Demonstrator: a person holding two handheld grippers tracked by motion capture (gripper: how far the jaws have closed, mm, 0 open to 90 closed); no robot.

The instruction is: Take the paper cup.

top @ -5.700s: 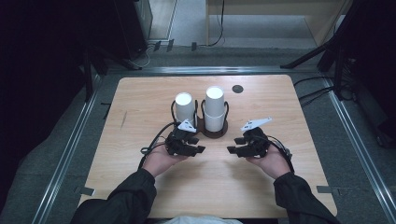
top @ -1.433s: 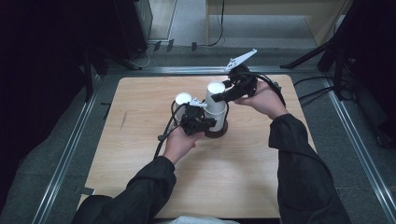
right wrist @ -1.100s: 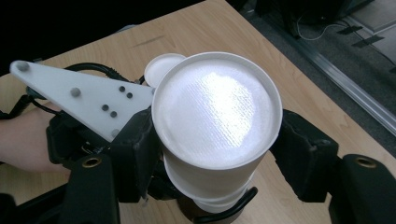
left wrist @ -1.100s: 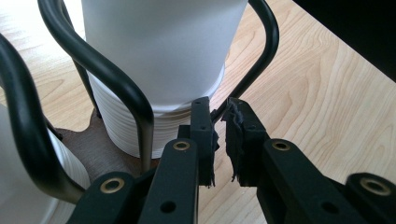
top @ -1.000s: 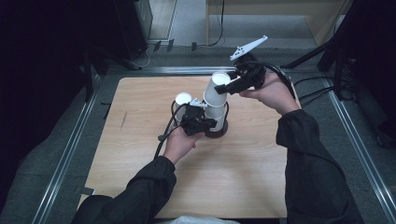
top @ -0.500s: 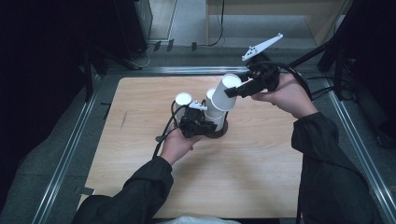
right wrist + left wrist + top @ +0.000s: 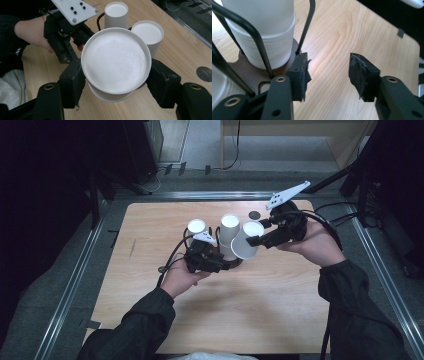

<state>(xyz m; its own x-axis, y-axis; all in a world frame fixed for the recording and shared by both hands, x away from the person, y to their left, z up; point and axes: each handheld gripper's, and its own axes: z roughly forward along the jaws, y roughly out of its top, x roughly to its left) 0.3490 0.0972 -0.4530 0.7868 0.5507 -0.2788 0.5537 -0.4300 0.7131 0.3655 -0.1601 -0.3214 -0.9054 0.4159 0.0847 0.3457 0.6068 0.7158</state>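
Item, nearest: left gripper, low at the wire cup holder; jaws have just been opening, nothing between them but bare table.

Item: right gripper, jaws clamped across a white paper cup, lifted clear and tilted beside the stack.

Handling, by judgement: cup light, thin-walled, easily crushed; grip gently at mid-wall.

Farthest: second stack, dark disc.
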